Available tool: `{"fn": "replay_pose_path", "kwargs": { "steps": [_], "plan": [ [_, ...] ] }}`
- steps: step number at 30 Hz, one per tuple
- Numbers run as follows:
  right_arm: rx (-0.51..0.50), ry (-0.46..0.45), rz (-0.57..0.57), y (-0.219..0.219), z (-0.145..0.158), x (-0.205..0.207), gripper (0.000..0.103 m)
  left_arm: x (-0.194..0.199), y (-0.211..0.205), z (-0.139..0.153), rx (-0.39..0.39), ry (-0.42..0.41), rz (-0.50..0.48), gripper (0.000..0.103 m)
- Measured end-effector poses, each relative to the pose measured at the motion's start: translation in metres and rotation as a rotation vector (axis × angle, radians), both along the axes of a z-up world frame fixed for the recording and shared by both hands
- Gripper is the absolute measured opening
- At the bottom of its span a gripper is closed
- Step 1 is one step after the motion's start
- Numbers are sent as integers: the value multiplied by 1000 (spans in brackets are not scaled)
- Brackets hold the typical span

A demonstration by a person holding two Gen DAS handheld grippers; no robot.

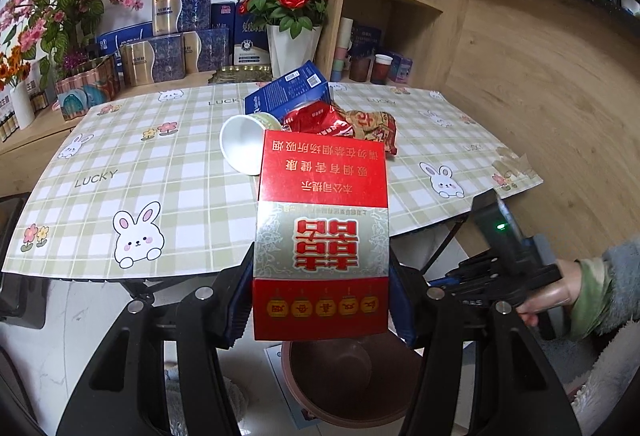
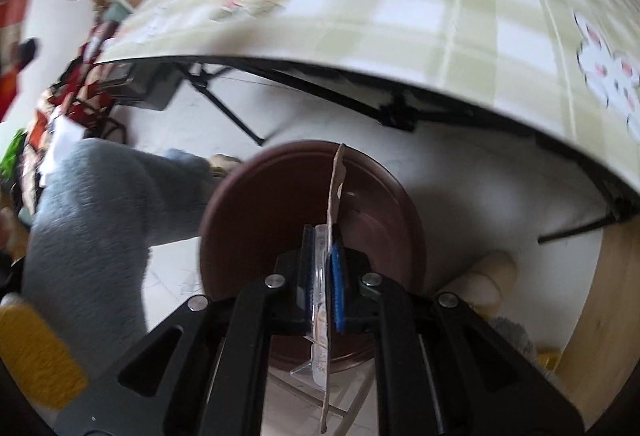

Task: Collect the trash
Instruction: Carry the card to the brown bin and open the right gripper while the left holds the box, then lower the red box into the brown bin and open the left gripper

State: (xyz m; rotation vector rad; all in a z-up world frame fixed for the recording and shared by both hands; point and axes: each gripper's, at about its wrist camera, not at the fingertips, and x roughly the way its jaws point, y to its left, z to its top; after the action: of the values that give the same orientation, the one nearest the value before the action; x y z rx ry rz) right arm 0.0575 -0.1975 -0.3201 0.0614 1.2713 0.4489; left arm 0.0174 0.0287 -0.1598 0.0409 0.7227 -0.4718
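My left gripper (image 1: 320, 296) is shut on a red and silver cigarette carton (image 1: 322, 204), its pads pressing both sides. The carton hangs in front of the table edge, above a brown round bin (image 1: 288, 376) on the floor. My right gripper (image 2: 324, 268) is shut on a thin flat blister card (image 2: 338, 180), cardboard with clear plastic, held edge-on directly over the bin (image 2: 212, 220). On the plaid tablecloth (image 1: 120, 164) lie a tipped white paper cup (image 1: 244, 144), a blue box (image 1: 288, 92) and crumpled red wrappers (image 1: 344, 124).
The table's front edge and its black folding legs (image 2: 228, 112) sit just above the bin. A grey fleece leg (image 2: 92, 228) is left of the bin. A hand (image 1: 560, 292) is at the right. Boxes, a rose vase (image 1: 294, 48) and a wooden shelf stand behind.
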Motion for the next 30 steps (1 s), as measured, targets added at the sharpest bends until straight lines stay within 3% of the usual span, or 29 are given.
{"fn": "replay_pose_path", "kwargs": {
  "steps": [5,13,17,21,26,30],
  "plan": [
    [6,56,-111,-9,-26,1,11,2,-4,-8,-3,19,-7,56],
    [-37,82,-160,-26,-35,6,12,4,-8,-17,13,41,-22,56],
    [-14,65,-205,-36,-24,5,31,2,-11,-22,33,47,-32,56],
    [-5,-10,-205,-39,-1,-2,33,2,-14,-28,41,56,-42,56],
    [-3,-105,-205,-43,31,-11,45,2,-15,-32,43,68,-49,56],
    [-11,-204,-220,-50,60,-16,67,1,-16,-35,46,76,-53,56]
  ]
}}
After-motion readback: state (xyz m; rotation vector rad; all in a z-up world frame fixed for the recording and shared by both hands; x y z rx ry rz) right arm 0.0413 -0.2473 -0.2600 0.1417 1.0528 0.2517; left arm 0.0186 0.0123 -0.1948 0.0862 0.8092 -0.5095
